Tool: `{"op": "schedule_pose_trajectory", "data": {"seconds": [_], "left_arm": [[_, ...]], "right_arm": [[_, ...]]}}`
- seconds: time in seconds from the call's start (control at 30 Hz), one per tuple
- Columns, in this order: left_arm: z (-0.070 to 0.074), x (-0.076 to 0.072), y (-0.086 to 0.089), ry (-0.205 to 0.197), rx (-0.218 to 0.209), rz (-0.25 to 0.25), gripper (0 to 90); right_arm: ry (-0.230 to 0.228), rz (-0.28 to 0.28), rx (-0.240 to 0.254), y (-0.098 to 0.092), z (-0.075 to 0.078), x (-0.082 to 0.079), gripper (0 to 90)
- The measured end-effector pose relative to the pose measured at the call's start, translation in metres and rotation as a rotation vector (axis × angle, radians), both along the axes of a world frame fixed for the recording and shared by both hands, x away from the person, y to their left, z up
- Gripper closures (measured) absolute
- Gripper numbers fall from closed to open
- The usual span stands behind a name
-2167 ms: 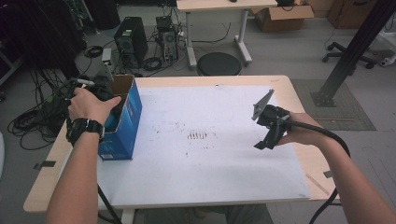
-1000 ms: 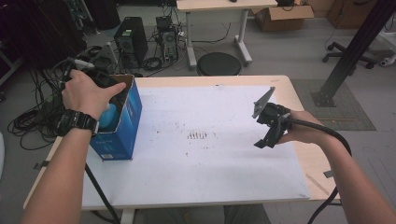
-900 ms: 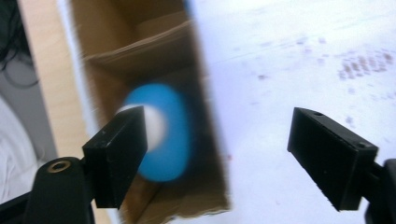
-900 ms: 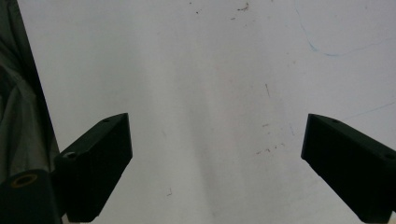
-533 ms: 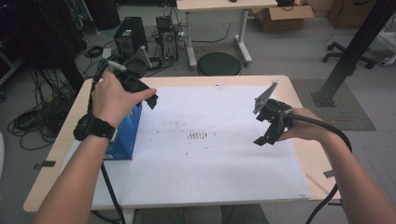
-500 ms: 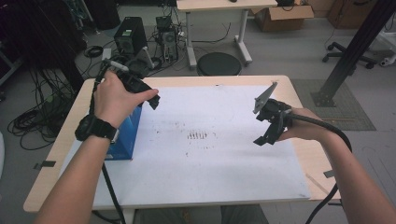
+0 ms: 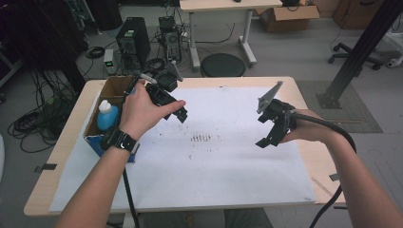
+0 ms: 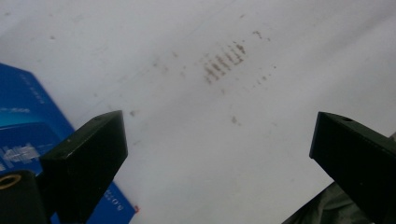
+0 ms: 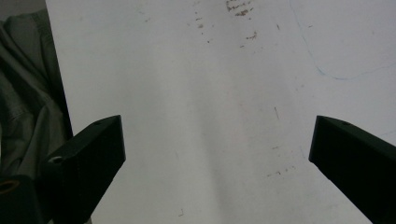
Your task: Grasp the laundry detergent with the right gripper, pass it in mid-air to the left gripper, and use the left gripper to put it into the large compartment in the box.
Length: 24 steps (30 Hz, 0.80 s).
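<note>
Overhead, the left gripper (image 7: 178,113) hangs above the white paper sheet (image 7: 214,171) that covers the table (image 7: 62,156), just right of the blue cardboard box (image 7: 97,142) at the table's left edge; its jaws have just been opening and nothing sits between them. Inside the box stands a blue bottle with a white cap (image 7: 107,115), upright as far as this angle lets me judge, and well clear of the jaws. The right gripper (image 7: 271,135) is held over the right half of the sheet, far from the box, its jaws also having just been opening and empty. A patch of brownish marks (image 7: 200,138) lies on the paper between the two hands. In the left gripper view, the left gripper (image 8: 217,149) spreads wide over bare paper, with the marks ahead and a corner of the box at the lower left. In the right gripper view, the right gripper (image 9: 217,149) likewise gapes wide above plain white sheet.
</note>
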<state>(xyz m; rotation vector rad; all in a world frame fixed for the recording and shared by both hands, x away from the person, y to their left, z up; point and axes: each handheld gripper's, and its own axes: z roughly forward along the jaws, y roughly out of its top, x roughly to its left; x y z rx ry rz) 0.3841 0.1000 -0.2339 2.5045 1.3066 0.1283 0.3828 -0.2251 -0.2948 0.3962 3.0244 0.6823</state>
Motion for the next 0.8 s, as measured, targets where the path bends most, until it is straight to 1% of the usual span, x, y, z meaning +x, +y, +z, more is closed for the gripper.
{"op": "schedule_pose_trajectory", "data": {"seconds": [0.07, 0.17, 0.3, 0.6, 0.8], "left_arm": [[-0.0037, -0.0007, -0.0031, 0.006, -0.002, -0.009, 4.8], [-0.0066, -0.0017, -0.0069, 0.013, 0.01, -0.021, 4.8], [-0.0059, -0.0027, -0.0083, 0.014, 0.001, -0.029, 4.8], [-0.0049, -0.0048, -0.0093, 0.018, 0.011, -0.03, 4.8], [-0.0042, -0.0047, -0.0078, 0.017, 0.006, -0.03, 4.8]], "right_arm": [[0.005, 0.005, 0.008, 0.0, 0.0001, -0.0002, 2.9], [0.01, 0.006, 0.017, 0.0001, 0.0, -0.0008, 2.4], [0.01, 0.004, 0.019, -0.0001, -0.0005, -0.0014, 2.2], [0.009, 0.005, 0.015, -0.0007, -0.0017, -0.0035, 2.2], [0.009, 0.01, 0.018, -0.0002, -0.0005, -0.0046, 2.1]]}}
